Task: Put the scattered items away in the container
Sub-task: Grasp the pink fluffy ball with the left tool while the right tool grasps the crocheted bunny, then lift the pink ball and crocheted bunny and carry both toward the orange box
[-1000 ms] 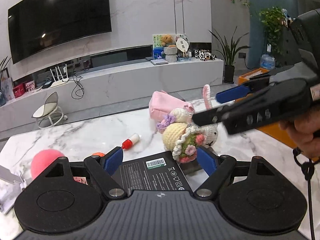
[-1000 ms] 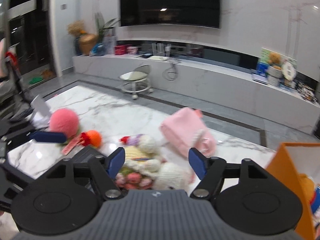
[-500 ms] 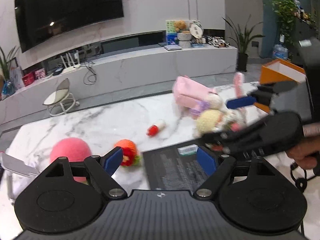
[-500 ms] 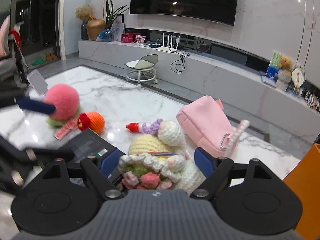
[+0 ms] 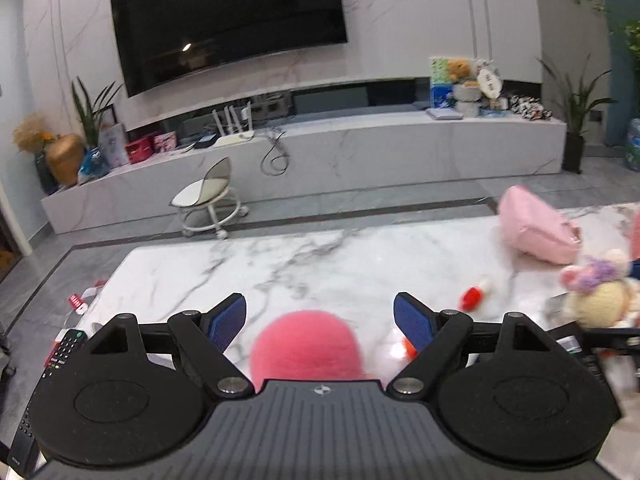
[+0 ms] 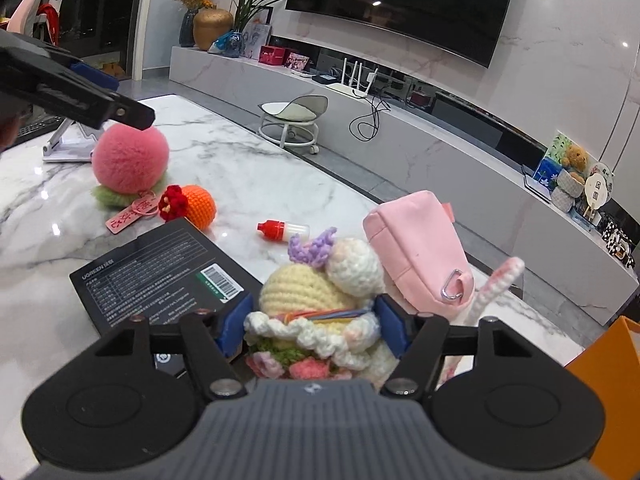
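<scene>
Both tongs are poised: the right gripper [image 6: 314,320] is closing around the crochet bunny [image 6: 316,300], pads at its sides; the left gripper [image 5: 320,320] is spread over the pink pompom [image 5: 306,344]. At 4 o'clock the orange container [image 6: 608,392] is seen. A soft, uneven squeeze could let the bunny be dropped.

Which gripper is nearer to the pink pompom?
Left. The left gripper has the pink pompom between its open fingers. The right gripper is farther, across the black box, its jaws closing around the crochet doll.
</scene>
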### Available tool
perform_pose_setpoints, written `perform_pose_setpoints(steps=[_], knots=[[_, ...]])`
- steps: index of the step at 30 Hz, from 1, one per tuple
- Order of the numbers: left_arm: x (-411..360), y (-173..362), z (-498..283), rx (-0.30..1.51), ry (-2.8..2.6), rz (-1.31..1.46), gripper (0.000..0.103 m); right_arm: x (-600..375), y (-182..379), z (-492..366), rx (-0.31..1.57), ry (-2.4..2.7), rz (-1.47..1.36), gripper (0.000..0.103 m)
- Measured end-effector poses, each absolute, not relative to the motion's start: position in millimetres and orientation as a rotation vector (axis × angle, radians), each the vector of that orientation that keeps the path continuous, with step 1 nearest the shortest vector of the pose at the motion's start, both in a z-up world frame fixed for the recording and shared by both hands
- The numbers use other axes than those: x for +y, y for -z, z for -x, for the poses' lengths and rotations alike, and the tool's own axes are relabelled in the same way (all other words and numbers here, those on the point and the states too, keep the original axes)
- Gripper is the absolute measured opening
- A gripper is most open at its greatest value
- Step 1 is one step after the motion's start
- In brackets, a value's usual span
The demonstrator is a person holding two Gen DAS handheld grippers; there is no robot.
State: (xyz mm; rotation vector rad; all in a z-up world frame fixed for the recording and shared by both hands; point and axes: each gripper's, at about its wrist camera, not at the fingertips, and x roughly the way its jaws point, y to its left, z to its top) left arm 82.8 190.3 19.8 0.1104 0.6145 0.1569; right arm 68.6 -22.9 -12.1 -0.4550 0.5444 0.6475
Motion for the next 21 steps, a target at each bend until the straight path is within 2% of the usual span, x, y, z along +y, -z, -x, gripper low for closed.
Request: perform_pose_setpoints(steps=[16, 20, 21], knots=[[213, 39, -112, 0.832, -0.212, -0.039, 0.095, -29, 11, -68, 0.548, -0.679, 0.464, 0.066], [223, 36, -109, 0.824, -0.220, 0.028, 0.068, -28, 11, -68, 0.550, -0.679, 0.462, 0.065], [224, 35, -108, 0.823, -0.217, 0.036, 0.066, -28, 11, -68, 0.551, -0.678, 0.461, 0.065]])
